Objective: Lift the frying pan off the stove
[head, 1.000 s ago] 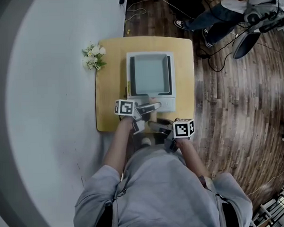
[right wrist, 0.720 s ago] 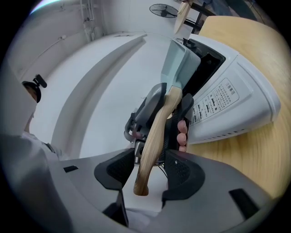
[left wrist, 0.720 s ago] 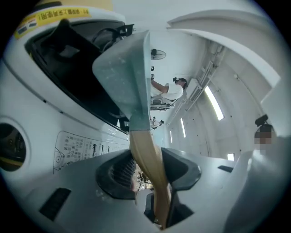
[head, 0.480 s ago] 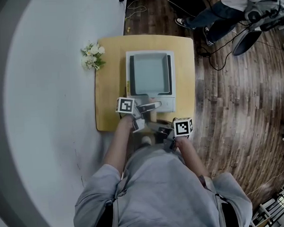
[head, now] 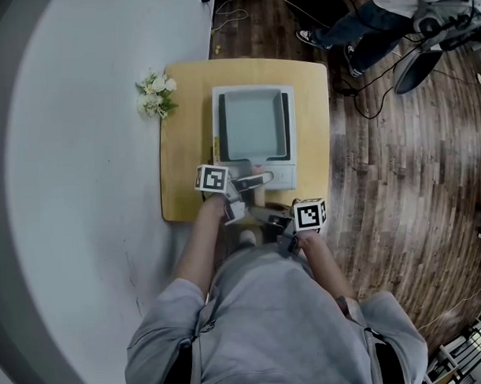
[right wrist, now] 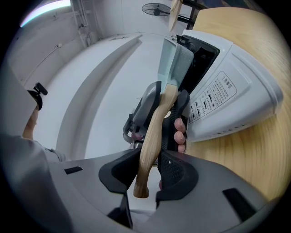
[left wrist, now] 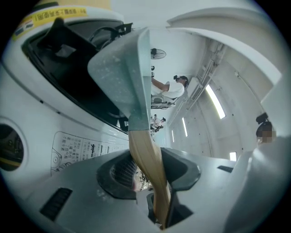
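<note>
A square grey frying pan (head: pixel 254 124) sits on a white tabletop stove (head: pixel 281 175), its wooden handle (head: pixel 258 187) pointing toward me. My left gripper (head: pixel 246 181) reaches in from the left and is shut on the handle (left wrist: pixel 146 159) just behind the pan (left wrist: pixel 122 77). My right gripper (head: pixel 266 215) grips the handle's near end (right wrist: pixel 152 136), with the pan (right wrist: pixel 175 59) and the left gripper (right wrist: pixel 160 105) ahead of it. Both pairs of jaws have just been closing, and their pads press on the wood.
The stove stands on a small wooden table (head: pixel 188 157) with white flowers (head: pixel 156 96) at its far left corner. Beyond the table's right edge is dark wood floor with cables (head: pixel 363 88) and a seated person (head: pixel 368 21). A white curved wall lies to the left.
Both grippers stay at the handle. The right gripper's cube has shifted slightly, and the pan rests on the stove as before.
</note>
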`<state>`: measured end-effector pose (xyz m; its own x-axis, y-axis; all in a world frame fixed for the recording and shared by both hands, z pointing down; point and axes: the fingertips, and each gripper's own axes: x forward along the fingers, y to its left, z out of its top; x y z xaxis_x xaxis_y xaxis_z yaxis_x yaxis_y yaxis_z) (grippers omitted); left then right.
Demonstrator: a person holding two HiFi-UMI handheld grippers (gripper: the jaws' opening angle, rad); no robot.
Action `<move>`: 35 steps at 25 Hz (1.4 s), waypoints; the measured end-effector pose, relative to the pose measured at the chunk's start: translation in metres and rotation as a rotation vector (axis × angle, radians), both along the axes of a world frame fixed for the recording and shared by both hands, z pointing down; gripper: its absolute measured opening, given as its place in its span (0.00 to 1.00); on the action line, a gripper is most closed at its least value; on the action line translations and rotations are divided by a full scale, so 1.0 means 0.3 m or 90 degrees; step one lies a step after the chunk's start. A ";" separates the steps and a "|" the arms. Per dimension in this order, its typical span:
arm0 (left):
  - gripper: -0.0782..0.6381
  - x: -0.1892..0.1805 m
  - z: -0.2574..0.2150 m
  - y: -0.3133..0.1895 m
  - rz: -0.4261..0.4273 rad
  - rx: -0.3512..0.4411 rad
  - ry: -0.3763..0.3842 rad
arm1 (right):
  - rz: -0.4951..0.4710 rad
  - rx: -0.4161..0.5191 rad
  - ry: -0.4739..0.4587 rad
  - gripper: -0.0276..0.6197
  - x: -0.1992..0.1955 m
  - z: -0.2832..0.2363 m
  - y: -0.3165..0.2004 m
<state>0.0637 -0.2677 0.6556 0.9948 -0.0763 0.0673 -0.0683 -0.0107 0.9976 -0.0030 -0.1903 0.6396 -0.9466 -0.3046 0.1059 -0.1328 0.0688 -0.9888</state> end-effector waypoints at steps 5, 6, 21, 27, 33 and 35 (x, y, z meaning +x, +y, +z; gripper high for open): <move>0.31 0.003 -0.023 0.005 0.008 0.042 -0.033 | 0.002 0.016 -0.006 0.21 0.011 -0.012 0.008; 0.31 0.001 -0.028 0.009 0.009 0.053 -0.041 | 0.000 0.020 -0.006 0.20 0.011 -0.013 0.014; 0.31 -0.032 -0.136 0.173 -0.009 0.171 -0.091 | -0.058 0.113 -0.009 0.20 -0.020 -0.085 0.193; 0.31 -0.061 -0.192 0.274 -0.014 0.214 -0.099 | -0.060 0.167 -0.008 0.20 -0.043 -0.129 0.295; 0.31 -0.085 -0.245 0.397 0.001 0.259 -0.102 | -0.064 0.222 0.008 0.21 -0.082 -0.153 0.412; 0.31 -0.094 -0.260 0.446 0.007 0.272 -0.100 | -0.064 0.237 0.015 0.21 -0.095 -0.160 0.458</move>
<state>0.0354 -0.1339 0.5775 0.9759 -0.1201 0.1821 -0.2161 -0.4205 0.8812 -0.0315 -0.0528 0.5915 -0.9724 -0.2317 0.0274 -0.1291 0.4369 -0.8902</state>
